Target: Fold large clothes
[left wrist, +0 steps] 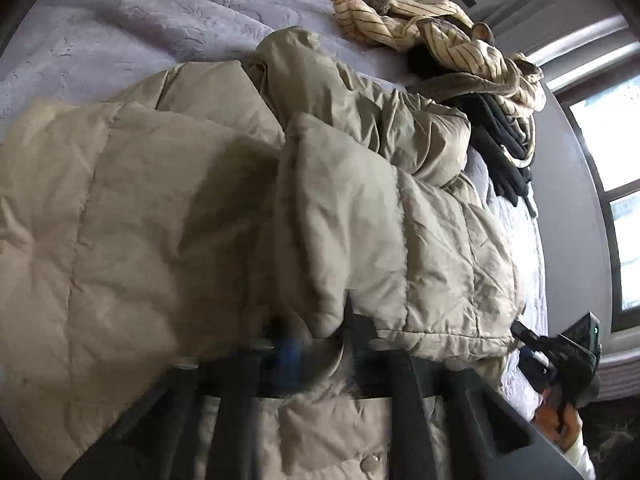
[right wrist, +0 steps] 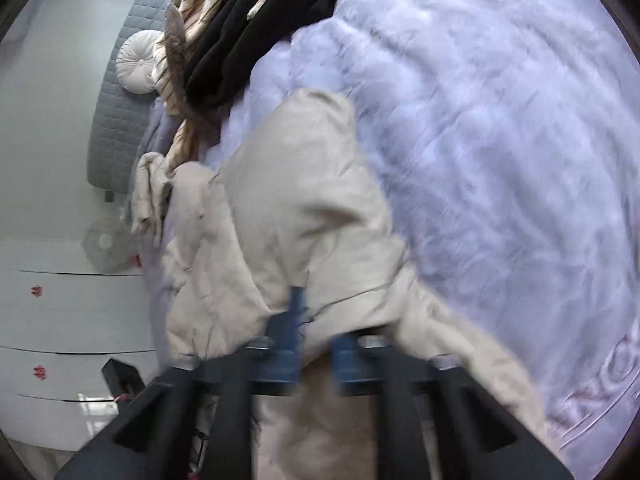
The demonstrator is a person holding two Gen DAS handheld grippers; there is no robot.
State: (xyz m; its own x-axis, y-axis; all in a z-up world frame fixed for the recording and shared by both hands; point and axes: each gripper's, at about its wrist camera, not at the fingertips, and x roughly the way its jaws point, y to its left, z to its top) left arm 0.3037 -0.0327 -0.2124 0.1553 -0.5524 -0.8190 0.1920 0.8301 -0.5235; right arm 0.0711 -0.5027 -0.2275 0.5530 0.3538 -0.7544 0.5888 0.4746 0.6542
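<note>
A large beige quilted puffer coat [left wrist: 200, 200] lies on the lavender bedspread [left wrist: 140, 20]. My left gripper [left wrist: 316, 340] is shut on a thick edge of the coat, which bulges over its fingers and hides most of them. In the right wrist view the same coat [right wrist: 288, 208] hangs lifted from my right gripper [right wrist: 308, 320], which is shut on a fold of it; one blue finger [right wrist: 297, 304] shows against the fabric. The right gripper also shows in the left wrist view [left wrist: 560, 356], at the coat's lower right corner.
A pile of striped cream and black clothes [left wrist: 460, 52] lies on the bed beyond the coat, and it shows in the right wrist view [right wrist: 216, 40]. A window [left wrist: 616, 160] is at the right. A grey padded headboard [right wrist: 120, 112], a round cushion [right wrist: 136, 60] and white drawers [right wrist: 60, 320] stand left.
</note>
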